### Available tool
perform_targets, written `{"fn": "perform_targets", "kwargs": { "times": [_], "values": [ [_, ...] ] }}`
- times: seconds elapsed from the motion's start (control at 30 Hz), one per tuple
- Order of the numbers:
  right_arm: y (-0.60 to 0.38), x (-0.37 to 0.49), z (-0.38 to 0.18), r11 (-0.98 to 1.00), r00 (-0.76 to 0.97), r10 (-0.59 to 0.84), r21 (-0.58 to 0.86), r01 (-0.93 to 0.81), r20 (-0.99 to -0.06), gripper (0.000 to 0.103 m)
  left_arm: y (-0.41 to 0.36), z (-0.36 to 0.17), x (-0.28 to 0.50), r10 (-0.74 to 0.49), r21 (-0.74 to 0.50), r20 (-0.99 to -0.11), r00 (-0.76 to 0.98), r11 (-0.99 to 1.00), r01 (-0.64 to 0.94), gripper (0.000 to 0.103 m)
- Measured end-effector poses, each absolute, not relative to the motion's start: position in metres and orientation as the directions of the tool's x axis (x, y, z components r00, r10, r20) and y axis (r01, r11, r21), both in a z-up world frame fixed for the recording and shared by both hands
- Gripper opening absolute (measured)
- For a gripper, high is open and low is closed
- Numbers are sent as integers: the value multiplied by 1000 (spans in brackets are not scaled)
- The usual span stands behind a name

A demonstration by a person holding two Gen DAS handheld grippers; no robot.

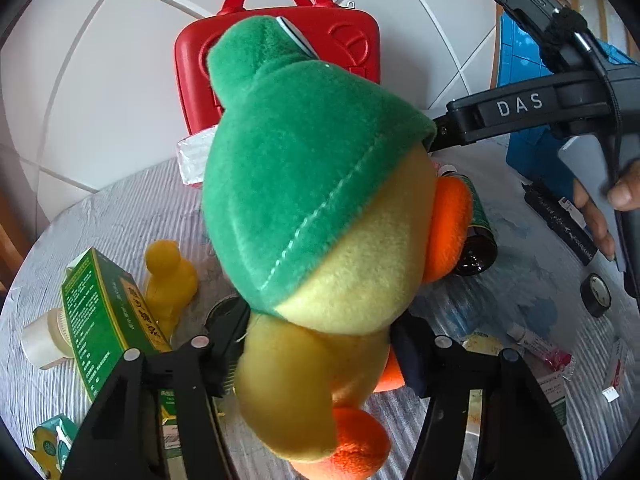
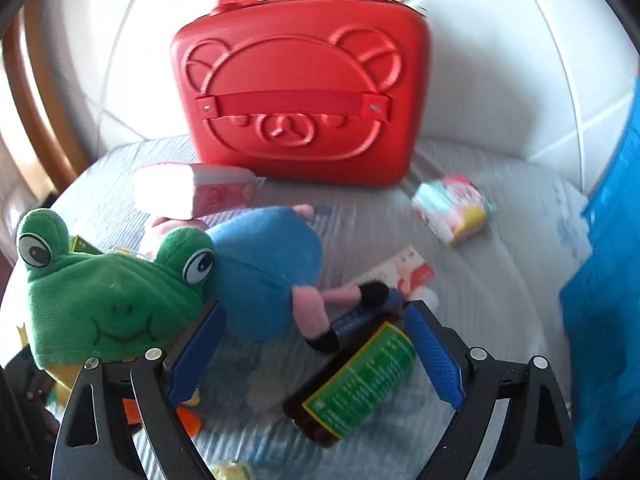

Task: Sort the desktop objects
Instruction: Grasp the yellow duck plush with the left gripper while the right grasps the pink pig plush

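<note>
A yellow plush duck [image 1: 344, 280] in a green frog hat [image 2: 108, 288] fills the left wrist view. My left gripper [image 1: 320, 344] is shut on its body just below the head, a pad against each side. My right gripper [image 2: 316, 360] is open, its blue pads [image 2: 436, 356] wide apart low over the table. Between them lie a brown bottle with a green label [image 2: 356, 388] and the legs of a blue plush pig [image 2: 264, 276]; neither pad touches them. One of the right gripper's black fingers [image 1: 460, 124] shows behind the duck's hat, and the bottle [image 1: 480, 236] lies under it.
A red bear-face case [image 2: 300, 100] stands at the back. A blue bin [image 2: 608, 280] is on the right. A green box [image 1: 104, 320], a yellow figure [image 1: 168, 280], a black tape roll [image 1: 596, 294], tubes and small packets [image 2: 456, 208] lie about on the grey cloth [image 2: 500, 320].
</note>
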State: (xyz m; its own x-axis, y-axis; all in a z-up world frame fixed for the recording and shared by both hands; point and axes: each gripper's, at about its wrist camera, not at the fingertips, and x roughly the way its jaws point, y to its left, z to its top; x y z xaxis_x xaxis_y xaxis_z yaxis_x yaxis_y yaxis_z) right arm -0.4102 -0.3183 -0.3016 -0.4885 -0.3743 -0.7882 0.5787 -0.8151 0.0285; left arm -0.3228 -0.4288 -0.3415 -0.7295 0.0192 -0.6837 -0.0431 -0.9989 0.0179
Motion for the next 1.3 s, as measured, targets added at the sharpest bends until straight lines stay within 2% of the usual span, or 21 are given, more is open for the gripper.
{"fn": "perform_targets", "kwargs": {
  "times": [0.1, 0.3, 0.47, 0.73, 0.83, 1.0, 1.03, 1.07, 1.13, 1.3],
  "values": [
    [-321, -411, -299, -804, -459, -407, 71, 590, -790, 92, -440, -334, -309, 1, 2, -674, -738, -1000, -4, 59],
    [-345, -404, -295, -708, -462, -422, -34, 705, -780, 92, -457, -321, -285, -35, 3, -672, -740, -999, 45, 59],
    [-385, -396, -289, -500, -447, -449, -197, 843, -774, 96, -457, -320, -267, -54, 18, -682, -730, -998, 58, 59],
    [-432, -389, -344, -152, -428, -286, -400, 904, -857, 99, -462, -316, -252, -81, -5, -666, -742, -993, 114, 59],
    [-440, -384, -366, -64, -524, -237, -525, 849, -818, 102, -466, -317, -249, -81, -20, -669, -739, -992, 127, 59],
    [-453, -394, -383, -99, -575, -214, -568, 817, -790, 100, -467, -322, -249, -75, -19, -678, -731, -993, 119, 59],
    [-453, -398, -383, -135, -567, -205, -551, 823, -798, 89, -466, -322, -249, -74, -20, -679, -731, -993, 119, 59],
    [-451, -404, -378, -195, -542, -211, -508, 839, -813, 82, -467, -322, -249, -73, -24, -678, -731, -992, 121, 59],
    [-443, -411, -367, -276, -513, -228, -451, 849, -827, 75, -468, -320, -248, -76, -29, -675, -733, -991, 129, 59],
    [-411, -418, -339, -440, -450, -303, -295, 848, -840, 73, -469, -310, -247, -87, -36, -658, -748, -989, 146, 59]
  ]
}}
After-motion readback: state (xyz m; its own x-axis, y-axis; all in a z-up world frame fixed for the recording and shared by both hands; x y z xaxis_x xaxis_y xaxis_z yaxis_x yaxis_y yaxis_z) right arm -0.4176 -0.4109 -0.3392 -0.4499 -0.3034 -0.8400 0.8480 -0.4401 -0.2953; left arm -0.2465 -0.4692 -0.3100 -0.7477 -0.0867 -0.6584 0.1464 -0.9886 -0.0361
